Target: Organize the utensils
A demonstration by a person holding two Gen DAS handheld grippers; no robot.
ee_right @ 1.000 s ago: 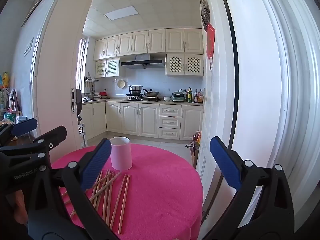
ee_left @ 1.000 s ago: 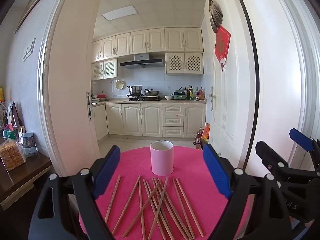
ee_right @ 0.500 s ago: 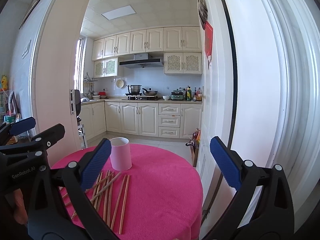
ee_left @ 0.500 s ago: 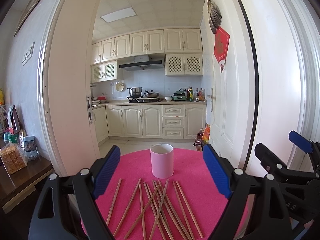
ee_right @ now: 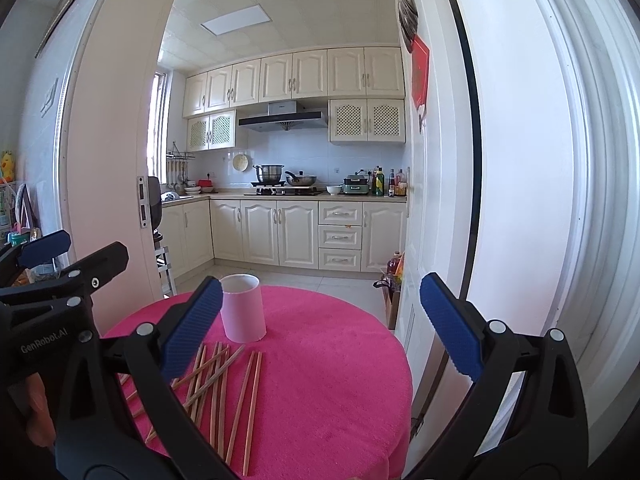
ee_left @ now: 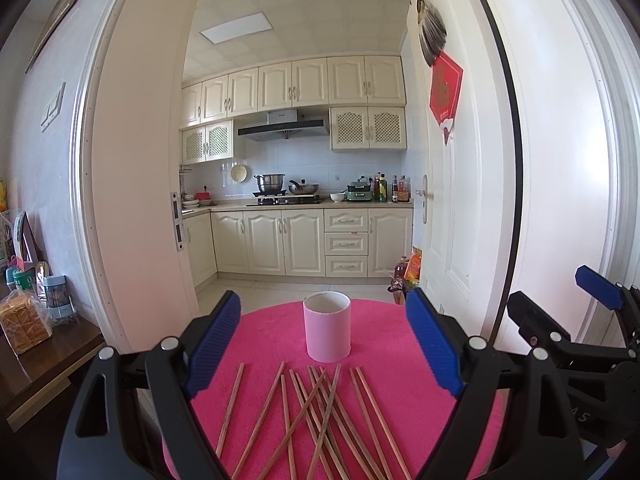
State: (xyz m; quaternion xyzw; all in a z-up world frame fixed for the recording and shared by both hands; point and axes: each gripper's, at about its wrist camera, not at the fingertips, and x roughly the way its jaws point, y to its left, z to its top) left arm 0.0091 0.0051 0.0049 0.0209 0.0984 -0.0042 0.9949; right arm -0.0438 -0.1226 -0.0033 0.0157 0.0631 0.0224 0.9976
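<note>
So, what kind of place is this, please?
Most likely a home: a round table with a pink cloth stands before a doorway into a kitchen with cream cabinets and pots on a stove.

the round table wears a hot pink, fuzzy-looking cover. the cup is pale pink outside and white inside. the chopsticks are reddish brown wood. both grippers, left gripper and right gripper, have black frames and blue ribbed pads. the cabinets are cream, two upper doors latticed. the door hanging is red, its print perhaps gold.
</note>
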